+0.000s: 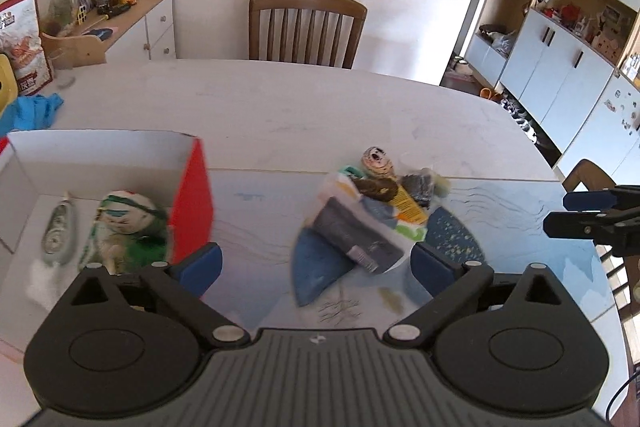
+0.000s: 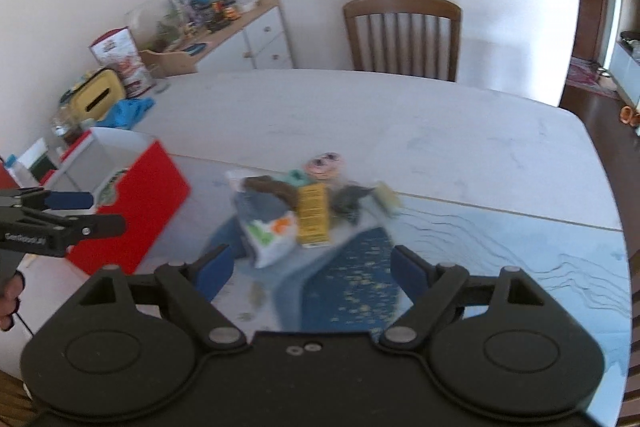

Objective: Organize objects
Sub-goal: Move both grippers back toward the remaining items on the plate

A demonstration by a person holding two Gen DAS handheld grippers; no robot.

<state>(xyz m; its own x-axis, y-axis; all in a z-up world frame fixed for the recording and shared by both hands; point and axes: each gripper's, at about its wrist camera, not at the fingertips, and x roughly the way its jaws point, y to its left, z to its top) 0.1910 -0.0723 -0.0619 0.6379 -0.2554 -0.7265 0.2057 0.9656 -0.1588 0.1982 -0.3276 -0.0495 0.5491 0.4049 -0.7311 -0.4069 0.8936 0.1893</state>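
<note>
A jumbled heap of small packets, a grey wallet and a round painted face (image 1: 372, 211) lies mid-table on a glossy blue-printed mat (image 1: 500, 211), beside a red-sided white cardboard box (image 1: 192, 203) holding a soft green doll (image 1: 128, 227). Left claw (image 1: 316, 263) and right claw (image 2: 310, 267) both gape wide, empty, above the pale marbled table (image 1: 280, 107); a slatted wooden chair (image 1: 306, 27) stands behind.

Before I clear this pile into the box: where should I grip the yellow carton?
Grip the yellow carton across its narrow width near the lower end, coming from above with the right gripper. It lies flat on top; its upper end butts against the brown item.
</note>
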